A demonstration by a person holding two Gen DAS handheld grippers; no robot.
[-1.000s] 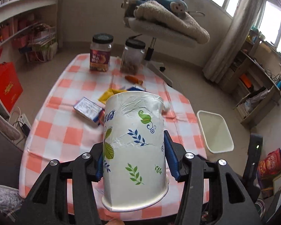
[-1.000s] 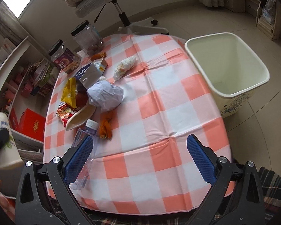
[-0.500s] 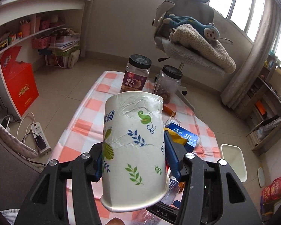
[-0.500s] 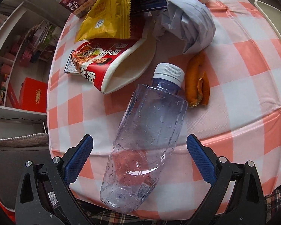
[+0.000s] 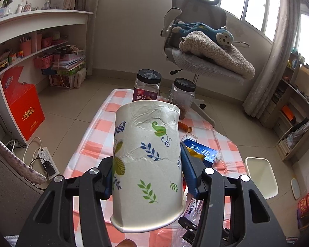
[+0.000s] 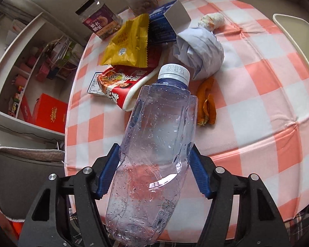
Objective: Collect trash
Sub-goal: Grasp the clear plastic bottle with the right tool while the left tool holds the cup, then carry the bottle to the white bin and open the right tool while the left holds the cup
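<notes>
Bottle point(image 6: 154, 154) pinched in right claw point(image 6: 154, 177) at the table's point(image 6: 257, 86) near edge, cap pointing away. Cup point(image 5: 147, 164), creased, clamped in left claw point(image 5: 148, 177) above the table. Bin point(image 5: 261, 177) stands off the right edge.

Creased matt paper cup point(image 5: 147, 162); clear glossy dented plastic bottle point(image 6: 156, 144); smooth checked tablecloth point(image 6: 257, 94).

We are in a lived-in home room. We see a checked tablecloth point(image 5: 96, 131), cluttered shelves point(image 5: 41, 47), and an office chair point(image 5: 195, 41) holding a plush monkey point(image 5: 206, 32).
</notes>
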